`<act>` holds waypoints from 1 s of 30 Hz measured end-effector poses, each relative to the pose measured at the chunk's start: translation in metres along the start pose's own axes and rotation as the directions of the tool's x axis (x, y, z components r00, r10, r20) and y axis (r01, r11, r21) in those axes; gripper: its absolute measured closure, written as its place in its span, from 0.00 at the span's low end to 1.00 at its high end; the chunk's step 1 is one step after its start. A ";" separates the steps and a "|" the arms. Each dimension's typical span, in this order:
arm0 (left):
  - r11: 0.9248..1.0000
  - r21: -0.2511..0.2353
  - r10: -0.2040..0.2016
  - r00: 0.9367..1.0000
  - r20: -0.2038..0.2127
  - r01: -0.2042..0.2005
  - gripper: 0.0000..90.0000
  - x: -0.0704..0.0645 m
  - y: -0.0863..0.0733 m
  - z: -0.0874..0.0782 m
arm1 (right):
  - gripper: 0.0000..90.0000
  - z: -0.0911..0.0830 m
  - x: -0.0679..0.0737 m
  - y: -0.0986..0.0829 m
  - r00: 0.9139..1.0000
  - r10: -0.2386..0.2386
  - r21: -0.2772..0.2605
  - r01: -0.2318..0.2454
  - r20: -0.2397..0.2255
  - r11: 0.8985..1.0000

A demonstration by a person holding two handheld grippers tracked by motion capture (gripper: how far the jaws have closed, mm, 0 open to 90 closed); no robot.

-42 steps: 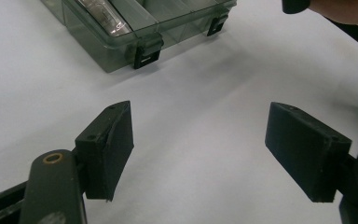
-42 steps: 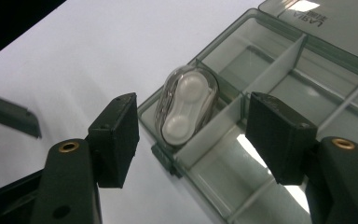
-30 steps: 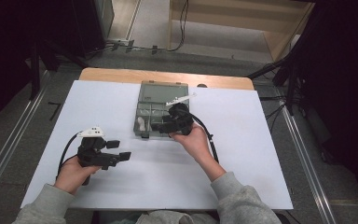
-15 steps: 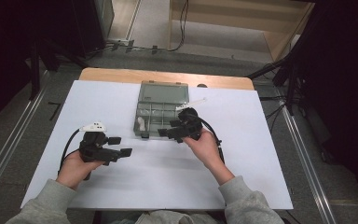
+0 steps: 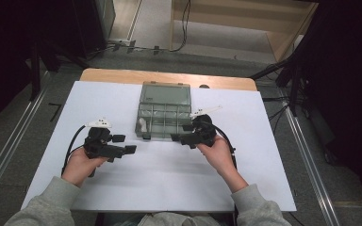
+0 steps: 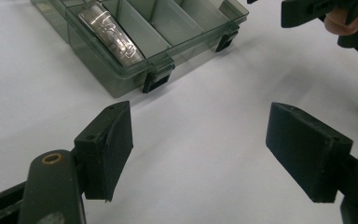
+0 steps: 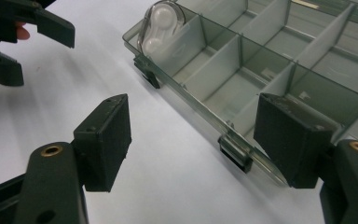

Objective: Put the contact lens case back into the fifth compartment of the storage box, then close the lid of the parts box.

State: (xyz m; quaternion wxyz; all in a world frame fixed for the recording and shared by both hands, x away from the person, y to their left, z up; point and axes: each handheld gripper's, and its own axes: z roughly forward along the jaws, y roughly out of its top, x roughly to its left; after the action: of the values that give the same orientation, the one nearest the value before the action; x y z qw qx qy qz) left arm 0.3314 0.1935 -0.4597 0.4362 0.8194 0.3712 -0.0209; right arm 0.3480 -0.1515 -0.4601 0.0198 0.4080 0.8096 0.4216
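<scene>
Box: the smoky-grey translucent plastic compartment box (image 5: 164, 111) sits open on the white table top (image 5: 160, 174), close to the far edge and about midway along it, lid laid back toward that edge.
Contents: a white rounded two-lobed plastic piece (image 7: 161, 25) stands in an end compartment at the box's front left corner; in the left gripper view it shows as a shiny clear-wrapped piece (image 6: 109, 32).
Latches: two dark clips on the front wall, one (image 7: 235, 156) just in front of the right gripper's jaw, the other (image 6: 156, 79) near the left corner.
Right gripper: the black two-jaw right gripper (image 5: 185, 132) hovers at the box's front right corner, jaws spread wide and holding nothing; in its own view one jaw sits over the front wall and the compartments behind it, the other over bare table, so the front wall runs between them.
Left gripper: the black two-jaw left gripper (image 5: 123, 144) is out to the left and nearer the person, apart from the box, jaws also wide and empty, pointing across toward the box's front left corner (image 6: 116, 86).
Gap: bare white table lies between the two grippers, along the box's front.
</scene>
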 end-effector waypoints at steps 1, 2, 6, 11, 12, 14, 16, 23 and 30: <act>1.000 -0.001 0.004 1.000 0.002 -0.004 0.26 0.000 0.001 0.001 | 0.29 -0.001 -0.001 -0.002 1.000 0.000 0.002 0.000 0.000 1.000; 1.000 -0.001 0.009 1.000 -0.003 -0.009 0.27 0.000 0.002 0.002 | 0.29 -0.003 -0.001 -0.003 1.000 0.000 0.003 0.000 0.001 1.000; 1.000 0.003 0.021 1.000 -0.012 -0.021 0.27 0.001 0.005 0.005 | 0.29 -0.008 -0.004 -0.009 1.000 -0.003 0.000 0.003 0.011 1.000; 0.999 -0.009 0.030 0.999 -0.029 -0.031 0.27 0.002 0.007 0.008 | 0.29 -0.014 -0.006 -0.014 1.000 0.000 0.001 0.000 0.022 1.000; 0.999 -0.010 0.032 0.999 -0.030 -0.032 0.27 0.003 0.008 0.008 | 0.29 -0.015 -0.006 -0.015 1.000 -0.001 0.000 0.001 0.025 1.000; 1.000 -0.012 0.028 0.999 -0.033 -0.028 0.27 0.004 0.009 0.009 | 0.29 -0.017 -0.008 -0.017 1.000 0.004 -0.001 -0.004 0.031 1.000; 0.999 -0.021 0.027 0.999 -0.033 -0.027 0.27 0.005 0.010 0.010 | 0.28 -0.018 -0.009 -0.018 0.999 0.005 -0.001 -0.005 0.040 1.000; 0.999 -0.020 0.025 0.998 -0.052 -0.026 0.27 0.007 0.016 0.016 | 0.27 -0.022 -0.019 -0.023 0.997 0.023 -0.006 -0.023 0.074 1.000; 0.999 -0.033 0.008 0.997 -0.071 -0.010 0.27 0.012 0.023 0.023 | 0.27 -0.025 -0.030 -0.024 0.993 0.055 -0.024 -0.053 0.102 0.998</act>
State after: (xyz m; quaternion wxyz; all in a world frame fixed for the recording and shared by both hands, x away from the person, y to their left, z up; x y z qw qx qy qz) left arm 0.3610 0.1756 -0.4623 0.4365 0.8139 0.3830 0.0161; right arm 0.3425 -0.1958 -0.4703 0.0546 0.4506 0.7917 0.4090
